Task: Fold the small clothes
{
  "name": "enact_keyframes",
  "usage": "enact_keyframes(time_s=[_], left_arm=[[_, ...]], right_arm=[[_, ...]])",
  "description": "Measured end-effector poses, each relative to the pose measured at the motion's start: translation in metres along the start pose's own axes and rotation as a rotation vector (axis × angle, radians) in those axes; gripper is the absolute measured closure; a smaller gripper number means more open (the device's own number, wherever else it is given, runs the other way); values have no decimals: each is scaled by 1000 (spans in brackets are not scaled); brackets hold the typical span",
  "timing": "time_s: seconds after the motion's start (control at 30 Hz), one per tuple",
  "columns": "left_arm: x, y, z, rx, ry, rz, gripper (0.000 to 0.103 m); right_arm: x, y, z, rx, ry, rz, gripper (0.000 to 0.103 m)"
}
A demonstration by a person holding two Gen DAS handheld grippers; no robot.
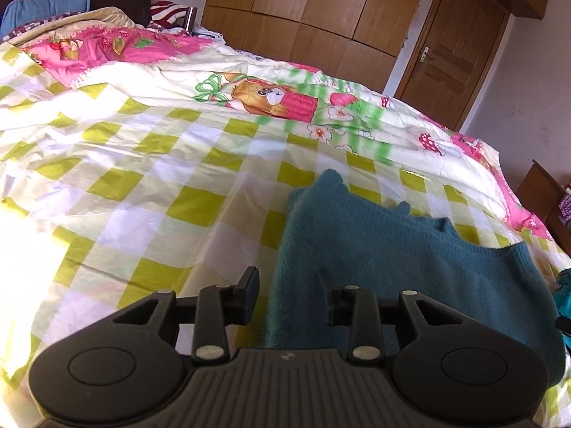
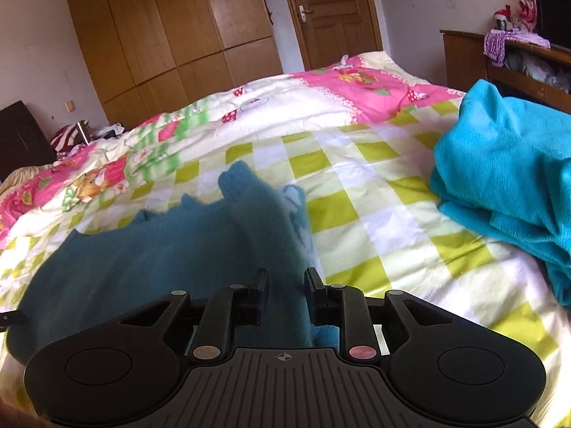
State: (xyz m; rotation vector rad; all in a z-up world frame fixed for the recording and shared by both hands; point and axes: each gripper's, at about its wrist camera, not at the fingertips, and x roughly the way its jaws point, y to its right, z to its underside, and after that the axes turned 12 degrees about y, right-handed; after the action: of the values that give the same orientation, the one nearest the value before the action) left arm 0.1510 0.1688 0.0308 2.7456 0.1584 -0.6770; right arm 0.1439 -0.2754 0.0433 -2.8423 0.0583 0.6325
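2 grippers (image 1: 287,285) (image 2: 285,285) level, jaws apart, teal sweater (image 1: 374,249)

Bright daylight; glare washes out the checked bedsheet (image 1: 21,235) at lower left; the teal sweater (image 2: 178,246) shows motion blur; fisheye curvature bends the wardrobe (image 2: 171,35) edges

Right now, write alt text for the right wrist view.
The open right gripper straddles the edge of a dark teal sweater on a green-checked bedspread. A bright turquoise garment is heaped to the right, with a wooden wardrobe and door behind.
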Motion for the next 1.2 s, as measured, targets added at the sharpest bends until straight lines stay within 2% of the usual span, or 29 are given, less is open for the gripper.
enact_keyframes(time_s=[0.1, 0.17, 0.2, 0.3, 0.43, 0.63, 0.73, 0.87, 0.9, 1.03, 1.2], left_arm=[[20, 4, 11, 93, -46, -74, 55], [31, 1, 20, 114, -82, -87, 52], [33, 0, 23, 126, -79, -99, 46], [27, 2, 20, 148, -72, -114, 44], [8, 11, 11, 188, -26, -131, 45], [-19, 22, 3, 242, 49, -150, 45], [-20, 23, 8, 261, 35, -155, 45], [5, 24, 30, 355, -90, -207, 45], [7, 25, 34, 360, -98, -212, 45], [-5, 33, 28, 356, -80, -201, 46], [-19, 42, 21, 373, -60, -201, 46]], right_arm=[[14, -4, -1, -4, 21, 28, 80], [30, -7, 5, -54, 2, 90, 80], [39, -5, 10, -62, -20, 112, 80], [51, 3, 18, -62, -53, 124, 84], [41, -1, 13, -77, -42, 130, 83], [12, -18, 1, -169, 42, 156, 82], [3, -21, -3, -186, 61, 161, 82], [-5, -19, -3, -183, 68, 160, 83], [-4, -19, -1, -192, 59, 162, 83], [5, -15, 12, -192, -21, 176, 83], [-6, -10, 15, -177, -13, 190, 83]])
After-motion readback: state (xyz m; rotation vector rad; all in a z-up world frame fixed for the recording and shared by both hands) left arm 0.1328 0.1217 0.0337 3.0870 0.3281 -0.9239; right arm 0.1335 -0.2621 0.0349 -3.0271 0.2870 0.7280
